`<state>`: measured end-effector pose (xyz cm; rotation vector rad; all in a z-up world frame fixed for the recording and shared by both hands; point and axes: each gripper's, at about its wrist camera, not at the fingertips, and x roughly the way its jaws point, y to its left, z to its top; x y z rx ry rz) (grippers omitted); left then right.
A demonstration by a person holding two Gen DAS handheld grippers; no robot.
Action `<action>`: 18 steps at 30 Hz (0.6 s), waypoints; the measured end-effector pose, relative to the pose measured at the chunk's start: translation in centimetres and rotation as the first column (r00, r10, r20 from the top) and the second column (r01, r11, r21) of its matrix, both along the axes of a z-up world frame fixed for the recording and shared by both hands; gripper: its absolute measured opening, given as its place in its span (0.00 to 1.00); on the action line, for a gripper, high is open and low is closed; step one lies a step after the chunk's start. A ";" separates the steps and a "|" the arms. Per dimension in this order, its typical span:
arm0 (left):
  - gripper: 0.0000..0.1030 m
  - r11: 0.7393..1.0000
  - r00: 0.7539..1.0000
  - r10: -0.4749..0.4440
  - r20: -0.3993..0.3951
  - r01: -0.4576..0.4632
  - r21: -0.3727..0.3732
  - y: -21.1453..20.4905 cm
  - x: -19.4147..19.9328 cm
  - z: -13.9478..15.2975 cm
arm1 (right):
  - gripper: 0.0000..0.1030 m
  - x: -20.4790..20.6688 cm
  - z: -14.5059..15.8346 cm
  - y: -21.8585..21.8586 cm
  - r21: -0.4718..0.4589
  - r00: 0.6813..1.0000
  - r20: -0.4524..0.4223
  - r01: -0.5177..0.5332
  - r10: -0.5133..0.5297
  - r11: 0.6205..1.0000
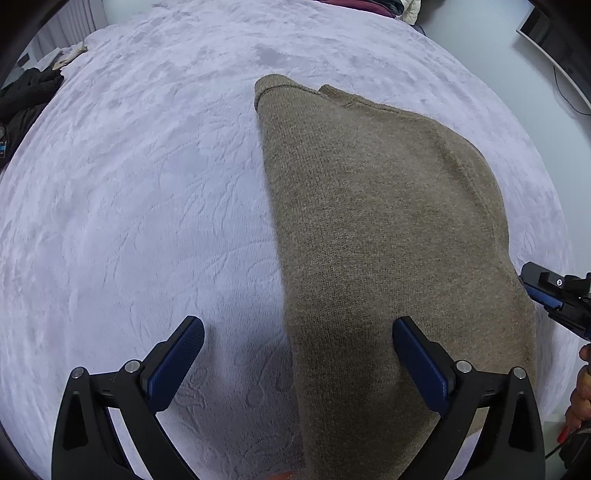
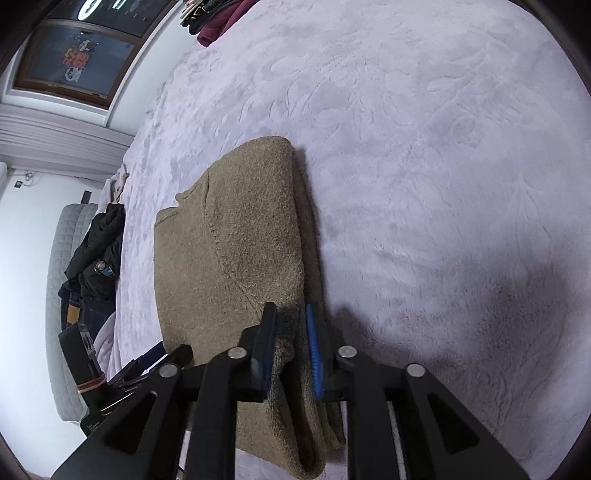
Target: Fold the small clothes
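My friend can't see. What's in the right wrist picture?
The right gripper pinches the folded edge of a brown knitted sweater lying on a pale lavender bedspread. Dark clothes are heaped at the bed's left edge, and maroon clothes lie at the far end.

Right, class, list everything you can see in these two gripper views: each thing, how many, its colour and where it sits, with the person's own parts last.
Knit sweater: one, tan-brown, folded lengthwise on the bed.
Plush blanket: one, pale lilac, covering the bed.
Dark clothes: one pile, black and denim, at the bed's edge.
Maroon garment: one, at the far end of the bed.
Window: one, dark, brown frame, on the wall.
Left gripper: one, black with blue pads, fingers open over the sweater's edge.
Right gripper: one, black with blue pads, fingers shut on the sweater's side edge.
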<state>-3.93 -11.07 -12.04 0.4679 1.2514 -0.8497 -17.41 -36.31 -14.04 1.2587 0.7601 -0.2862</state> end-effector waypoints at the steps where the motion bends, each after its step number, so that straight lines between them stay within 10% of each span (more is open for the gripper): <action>1: 0.99 1.000 1.000 0.000 0.001 0.000 0.002 0.0 0.0 0.0 | 0.59 0.1 0.1 0.0 0.002 1.000 0.001 -0.002 0.002 1.000; 18: 0.99 1.000 0.999 0.023 -0.048 -0.023 -0.014 0.6 0.5 0.4 | 0.70 -0.1 0.4 0.6 -0.009 1.000 0.002 -0.029 0.029 1.000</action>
